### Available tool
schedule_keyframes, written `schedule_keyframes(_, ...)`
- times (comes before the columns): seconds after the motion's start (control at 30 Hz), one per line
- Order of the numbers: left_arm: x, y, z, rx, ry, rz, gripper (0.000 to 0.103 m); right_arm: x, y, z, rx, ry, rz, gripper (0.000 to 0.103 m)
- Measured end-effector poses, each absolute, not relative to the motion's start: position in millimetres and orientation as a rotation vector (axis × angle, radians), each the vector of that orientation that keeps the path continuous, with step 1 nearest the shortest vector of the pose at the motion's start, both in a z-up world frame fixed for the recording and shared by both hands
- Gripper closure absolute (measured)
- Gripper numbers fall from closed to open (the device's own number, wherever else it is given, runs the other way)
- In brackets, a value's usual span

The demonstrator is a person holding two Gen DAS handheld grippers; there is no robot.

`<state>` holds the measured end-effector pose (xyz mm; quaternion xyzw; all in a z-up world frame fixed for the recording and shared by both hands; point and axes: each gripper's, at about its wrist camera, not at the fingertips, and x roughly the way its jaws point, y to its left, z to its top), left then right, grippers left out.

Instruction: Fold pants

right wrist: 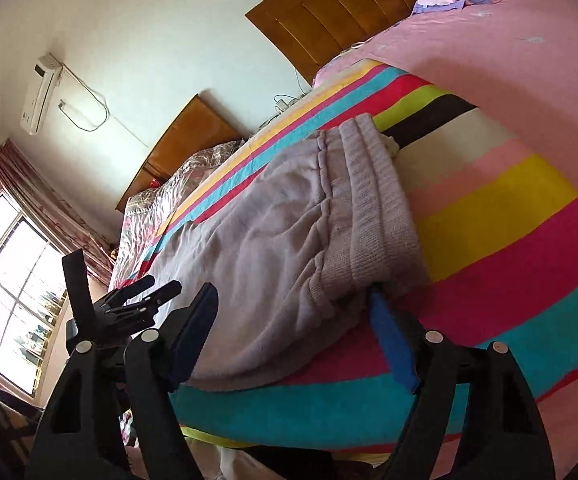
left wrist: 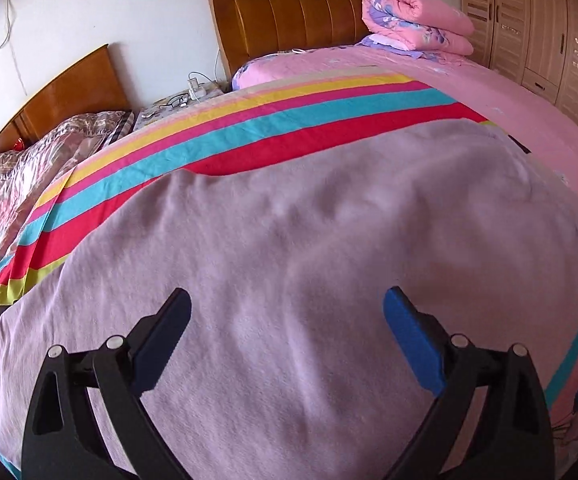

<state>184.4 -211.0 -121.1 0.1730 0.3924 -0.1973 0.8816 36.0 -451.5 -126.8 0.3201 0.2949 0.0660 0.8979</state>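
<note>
Lilac-grey pants [left wrist: 309,240] lie spread over a striped sheet [left wrist: 249,128] on the bed. In the left wrist view my left gripper [left wrist: 287,300] hovers over the cloth, open, with nothing pinched between its fingers. In the right wrist view the ribbed waistband [right wrist: 377,208] lies to the right and the legs run away to the left. My right gripper [right wrist: 292,294] is open at the near edge of the pants. Cloth lies between its fingers, and the blue fingertip [right wrist: 377,304] sits by the waistband corner. The left gripper's black body [right wrist: 109,312] shows at the left.
A folded pink quilt [left wrist: 417,20] sits by the wooden headboard [left wrist: 289,20]. A wardrobe [left wrist: 549,32] stands on the right. A second bed with a patterned cover [left wrist: 29,168] and a cluttered nightstand [left wrist: 181,100] are on the left. A window [right wrist: 9,292] lies beyond.
</note>
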Motion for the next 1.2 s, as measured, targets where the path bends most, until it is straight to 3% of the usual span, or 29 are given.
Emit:
schedule_keyframes(0.13, 182, -209, -132, 0.354, 0.812, -0.399, 0.006, 34, -444, -112, 0.597, 0.582, 0.135, 0.032)
schedule_keyframes(0.27, 182, -208, -133, 0.337, 0.827, -0.399, 0.004, 33, -453, -143, 0.611, 0.73, 0.023, 0.032)
schedule_keyframes(0.53, 162, -205, -106, 0.303, 0.768, -0.475, 0.004, 15, -435, -100, 0.507, 0.581, 0.031, 0.033)
schedule_keyframes(0.7, 164, -171, -106, 0.209, 0.825, -0.478, 0.004, 59, -391, -118, 0.388, 0.745, 0.075, 0.03)
schedule_keyframes(0.97, 153, 1, -83, -0.055, 0.779, -0.314, 0.002, 65, -346, -81, 0.251, 0.713, 0.038, 0.028)
schedule_keyframes(1.2, 103, 223, -90, -0.56, 0.667, -0.054, 0.002, 154, -162, -55, -0.033, 0.739, 0.442, 0.028)
